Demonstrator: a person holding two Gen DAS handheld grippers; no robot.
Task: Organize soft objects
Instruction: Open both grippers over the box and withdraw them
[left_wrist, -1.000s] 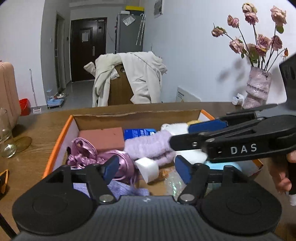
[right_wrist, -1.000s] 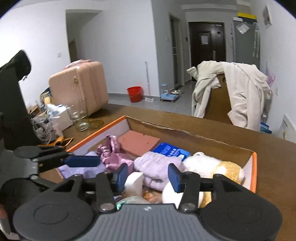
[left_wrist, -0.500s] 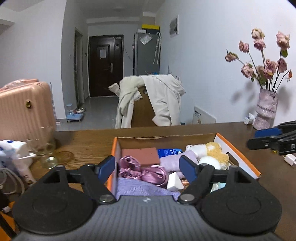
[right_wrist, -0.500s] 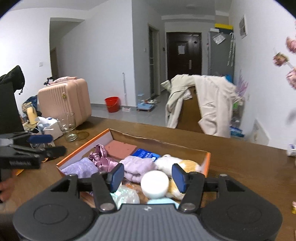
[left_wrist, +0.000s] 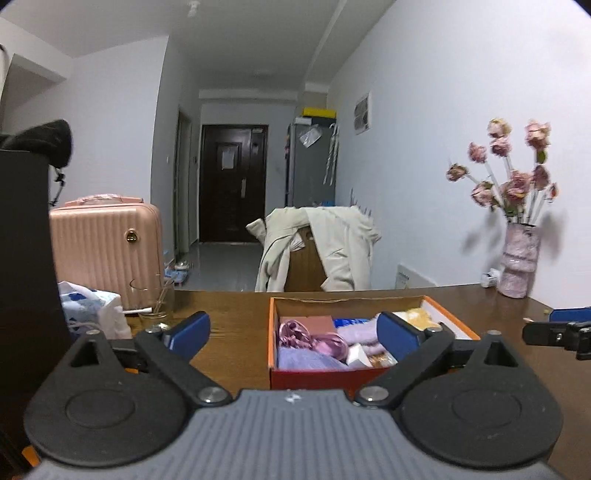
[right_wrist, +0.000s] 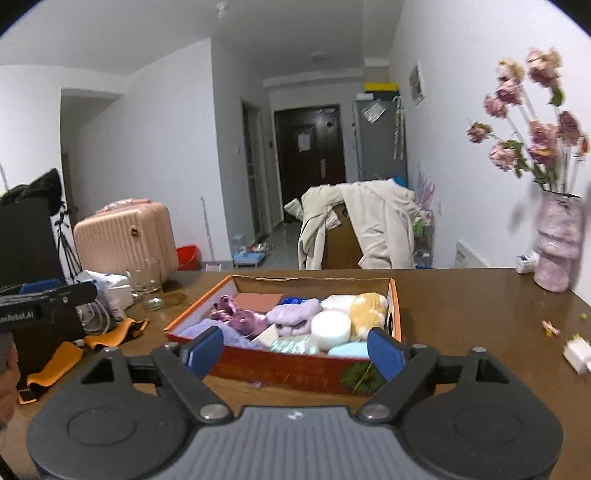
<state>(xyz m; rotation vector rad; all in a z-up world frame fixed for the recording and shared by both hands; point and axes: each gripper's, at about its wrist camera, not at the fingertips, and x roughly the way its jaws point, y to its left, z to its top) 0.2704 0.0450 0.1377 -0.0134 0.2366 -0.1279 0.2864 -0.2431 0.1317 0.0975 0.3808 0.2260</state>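
Observation:
An orange-rimmed cardboard box (right_wrist: 394, 306) sits on the wooden table, also in the left wrist view (left_wrist: 271, 332). It holds soft things: a purple satin scrunchie (right_wrist: 240, 317), a lilac fluffy cloth (right_wrist: 295, 314), a white round sponge (right_wrist: 330, 328), a yellow plush (right_wrist: 367, 312) and a pink block (right_wrist: 258, 298). My left gripper (left_wrist: 293, 332) is open and empty, held back from the box's near wall. My right gripper (right_wrist: 295, 354) is open and empty, in front of the box.
A vase of dried roses (right_wrist: 557, 243) stands at the table's far right. A drinking glass (right_wrist: 146, 280), a white bag and cables (right_wrist: 107, 295) and orange straps (right_wrist: 59, 362) lie left of the box. A white charger (right_wrist: 578, 352) lies at right. A coat-draped chair (right_wrist: 354, 229) stands behind.
Both grippers have pulled back and up from over the box, now apart from each other. Both stay open and empty. The box contents have not moved.

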